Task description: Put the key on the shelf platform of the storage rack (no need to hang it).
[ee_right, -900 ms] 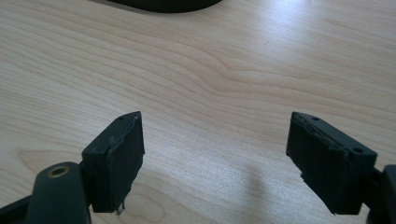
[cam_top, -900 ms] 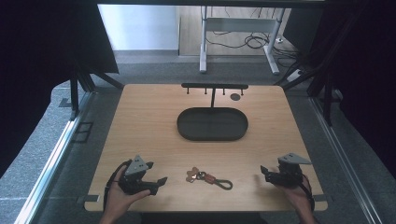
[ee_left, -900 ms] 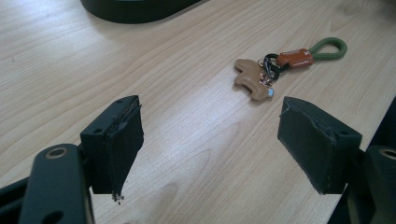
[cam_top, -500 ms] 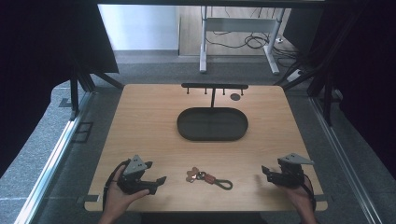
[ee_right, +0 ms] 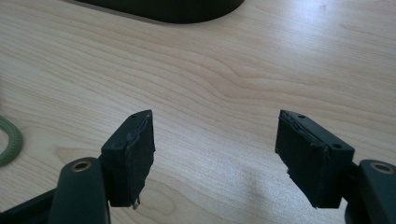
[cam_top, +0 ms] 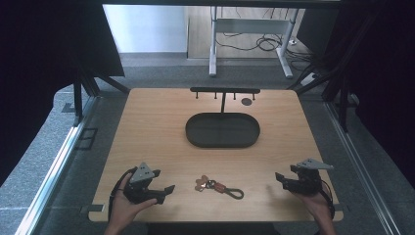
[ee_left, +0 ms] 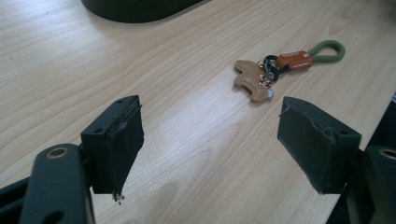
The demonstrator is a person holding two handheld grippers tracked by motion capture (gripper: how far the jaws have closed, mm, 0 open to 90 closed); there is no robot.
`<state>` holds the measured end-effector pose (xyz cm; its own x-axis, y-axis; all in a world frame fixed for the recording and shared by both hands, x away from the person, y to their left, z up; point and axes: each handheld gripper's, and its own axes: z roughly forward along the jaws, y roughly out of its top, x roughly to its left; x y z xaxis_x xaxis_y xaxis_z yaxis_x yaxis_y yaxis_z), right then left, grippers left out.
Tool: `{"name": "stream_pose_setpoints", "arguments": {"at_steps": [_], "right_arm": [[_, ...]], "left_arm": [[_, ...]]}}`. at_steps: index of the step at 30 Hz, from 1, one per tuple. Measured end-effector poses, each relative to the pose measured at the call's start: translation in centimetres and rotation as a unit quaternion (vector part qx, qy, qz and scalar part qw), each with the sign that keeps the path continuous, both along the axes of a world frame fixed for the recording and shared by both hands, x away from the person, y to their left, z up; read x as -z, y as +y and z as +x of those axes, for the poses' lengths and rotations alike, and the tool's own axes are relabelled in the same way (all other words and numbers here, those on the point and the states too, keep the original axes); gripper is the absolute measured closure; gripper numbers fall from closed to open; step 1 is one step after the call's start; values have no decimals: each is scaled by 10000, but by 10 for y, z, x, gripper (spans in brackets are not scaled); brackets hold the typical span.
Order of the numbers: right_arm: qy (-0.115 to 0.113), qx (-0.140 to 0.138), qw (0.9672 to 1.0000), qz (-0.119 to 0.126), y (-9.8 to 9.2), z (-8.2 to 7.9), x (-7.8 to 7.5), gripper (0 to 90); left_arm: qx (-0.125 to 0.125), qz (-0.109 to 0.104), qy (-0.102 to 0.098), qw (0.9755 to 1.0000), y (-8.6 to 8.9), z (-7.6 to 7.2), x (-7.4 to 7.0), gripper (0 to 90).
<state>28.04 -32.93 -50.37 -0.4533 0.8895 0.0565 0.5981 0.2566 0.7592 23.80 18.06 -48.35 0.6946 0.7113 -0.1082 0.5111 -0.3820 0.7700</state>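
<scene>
A keychain lies near the table's front edge: a tan figure-shaped tag, a brown leather piece and a green cord loop. The left gripper view has it ahead and to the right, keychain. My left gripper rests at the front left, jaws open and empty, pointing right toward the keychain. My right gripper sits at the front right, open and empty, pointing left. Its own view catches the green loop at the left edge. Between the jaws of each, left gripper and right gripper, lies bare wood.
A dark oval tray sits mid-table. Behind it stands a black rack with hanging pegs, and a small dark disc lies beside it. A desk frame with cables stands beyond the table.
</scene>
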Motion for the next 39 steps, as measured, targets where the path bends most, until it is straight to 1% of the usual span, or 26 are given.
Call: {"name": "stream_pose_setpoints", "arguments": {"at_steps": [3, 8, 10, 11, 12, 14, 15, 16, 17, 18, 21, 22, 23, 24, 25, 26, 28, 29, 31, 32, 34, 36, 37, 38, 39], "right_arm": [[20, -84, 10000, -15, 1, 2, -5, 298], [7, -221, 9997, 46, 1, 3, -12, 311], [54, -392, 9992, -41, 5, 5, -20, 321], [54, -392, 9992, -41, 5, 5, -20, 321], [94, -516, 9985, -127, 8, 6, -27, 326], [130, -603, 9979, -211, 10, 8, -33, 336], [130, -603, 9979, -211, 10, 8, -33, 336], [182, -721, 9970, -228, 13, 10, -40, 343], [182, -721, 9970, -228, 13, 10, -40, 343], [204, -762, 9966, -247, 14, 11, -43, 345], [283, -959, 9945, -320, 19, 14, -51, 354], [317, -1059, 9931, -380, 23, 15, -55, 354], [317, -1059, 9931, -380, 23, 15, -55, 354], [331, -1136, 9922, -394, 26, 17, -58, 356], [331, -1136, 9922, -394, 26, 17, -58, 356], [348, -1203, 9913, -408, 28, 18, -61, 360], [344, -1228, 9909, -427, 29, 19, -62, 363], [382, -1290, 9897, -479, 32, 20, -63, 369], [383, -1323, 9892, -500, 33, 20, -64, 371], [427, -1373, 9881, -551, 37, 21, -65, 375], [449, -1427, 9869, -605, 40, 22, -65, 381], [483, -1517, 9850, -672, 44, 23, -67, 386], [483, -1517, 9850, -672, 44, 23, -67, 386], [521, -1617, 9826, -747, 49, 24, -69, 396], [536, -1644, 9820, -759, 51, 25, -70, 397]], "left_arm": [[-28, -66, -20, 10000, 3, 0, -3, 227], [-63, -74, -14, 10000, 5, 0, -3, 225], [-38, -63, -13, 10000, 4, 0, -3, 223], [-38, -63, -13, 10000, 4, 0, -3, 222], [-35, -56, -18, 10000, 3, 0, -3, 221], [-29, -47, -20, 10000, 3, 0, -3, 222], [-29, -47, -20, 10000, 3, 0, -3, 222], [-27, -46, -27, 10000, 3, 0, -4, 222], [-27, -46, -27, 10000, 3, 0, -4, 222], [-29, -43, -34, 10000, 2, -1, -4, 222], [-26, -37, -31, 10000, 2, -1, -4, 222], [-22, -26, -22, 10000, 1, 0, -3, 222], [-22, -26, -22, 10000, 1, 0, -3, 222], [-15, -19, -11, 10000, 1, 0, -3, 223], [-6, -11, -7, 10000, 1, 0, -3, 223], [2, -5, -1, 10000, 0, 0, -3, 223], [2, -4, 1, 10000, 0, 0, -3, 223], [-6, -9, 2, 10000, 0, 0, -3, 223], [-6, -9, 4, 10000, 1, 0, -3, 224], [-4, -7, 3, 10000, 0, 0, -3, 224], [8, -10, -5, 10000, 0, -1, -3, 224], [9, -11, -7, 10000, 0, -1, -3, 224], [9, -11, -7, 10000, 0, -1, -3, 224], [10, -6, -6, 10000, 0, 0, -3, 224], [11, -1, -4, 10000, 0, 0, -3, 224]]}}
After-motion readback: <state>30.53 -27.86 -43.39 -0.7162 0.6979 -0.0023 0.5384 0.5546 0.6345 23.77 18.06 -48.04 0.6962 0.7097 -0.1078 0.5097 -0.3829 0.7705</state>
